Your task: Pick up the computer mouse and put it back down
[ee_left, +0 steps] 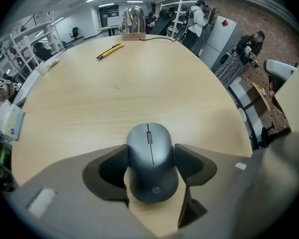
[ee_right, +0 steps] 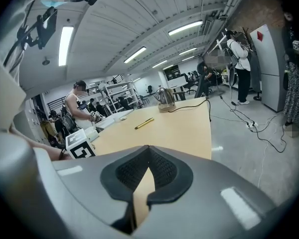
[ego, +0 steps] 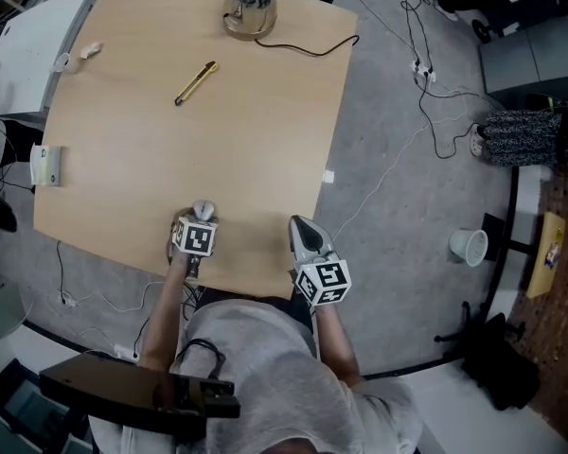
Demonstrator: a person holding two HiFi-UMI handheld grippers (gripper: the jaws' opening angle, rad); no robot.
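Observation:
A grey computer mouse lies flat on the pale wooden table near its front edge, and shows small in the head view. My left gripper points steeply down over it. Its dark pads stand wide on either side of the mouse, close along its flanks without pressing it. My right gripper hovers at the table's front right corner, tilted gently down. In the right gripper view its jaws are closed with the pads meeting at the tips and nothing between them.
A metal kettle with a black cord stands at the table's far edge. A yellow pen-like tool lies left of it. A small white box sits at the left edge. A paper cup and cables lie on the floor to the right.

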